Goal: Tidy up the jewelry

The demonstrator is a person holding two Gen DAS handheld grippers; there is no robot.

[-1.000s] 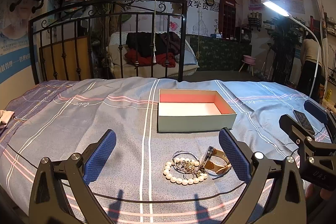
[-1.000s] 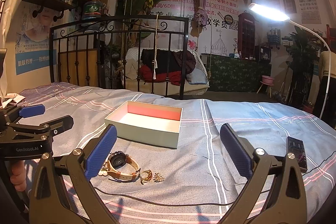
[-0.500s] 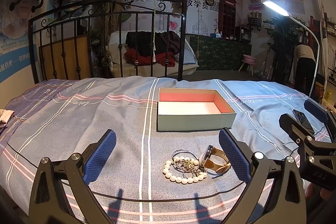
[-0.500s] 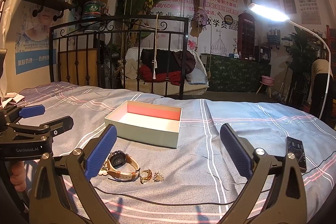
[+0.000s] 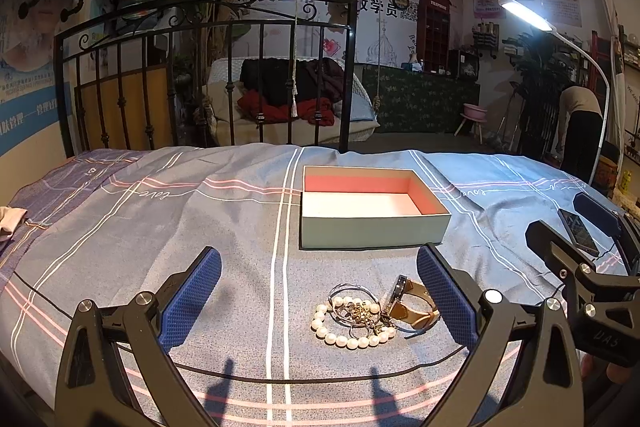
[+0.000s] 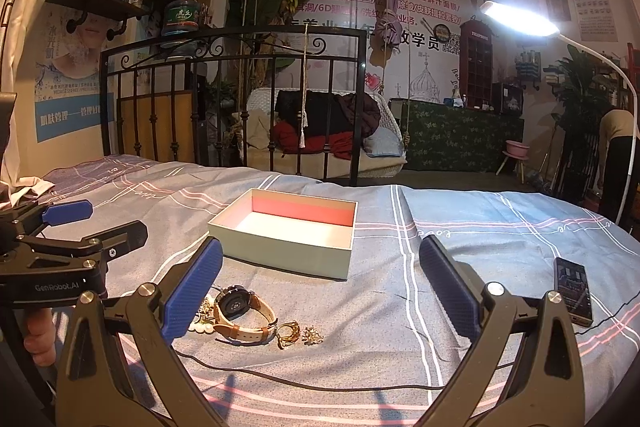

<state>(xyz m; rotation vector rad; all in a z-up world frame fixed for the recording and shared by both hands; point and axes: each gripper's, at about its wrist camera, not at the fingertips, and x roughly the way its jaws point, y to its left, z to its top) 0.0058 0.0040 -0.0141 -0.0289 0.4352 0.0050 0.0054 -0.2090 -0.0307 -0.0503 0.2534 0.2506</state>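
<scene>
Nothing on the bed has shifted since the earlier frames; both grippers hold the same pose, and only the person in the far right background has bent lower.

Left gripper [image 5: 319, 293]: jaws spread wide, nothing between the pads, hovering over the bedspread [image 5: 140, 227]. Its two blue fingers frame the lower centre of the left wrist view.

Right gripper [image 6: 321, 289]: jaws likewise wide apart and empty. It also shows at the right edge of the left wrist view, and the left gripper shows at the left edge of the right wrist view.

Jewelry pile, lower centre-right of the left wrist view, just inside the left gripper's right finger:
- 1 pearl bracelet [image 5: 347, 331], lying flat in a loop.
- 1 watch [image 5: 412, 307] with tan strap, on its side, touching the pearls.
- thin wire bangles and small gold pieces [image 5: 356, 307] tangled inside the pearl loop; count not readable.
- in the right wrist view, 1 gold ring-like piece [image 6: 289, 331] and 1 small sparkly cluster [image 6: 312, 335] lie just right of the watch.

1 open box [image 5: 372, 229], pale green outside, pink inside, nothing in it, sits beyond the pile at frame centre, apart from it.

1 phone [image 6: 572, 291] lies at the right of the bed. 1 thin black cable [image 6: 320, 385] runs across the bedspread in front of the jewelry.
</scene>
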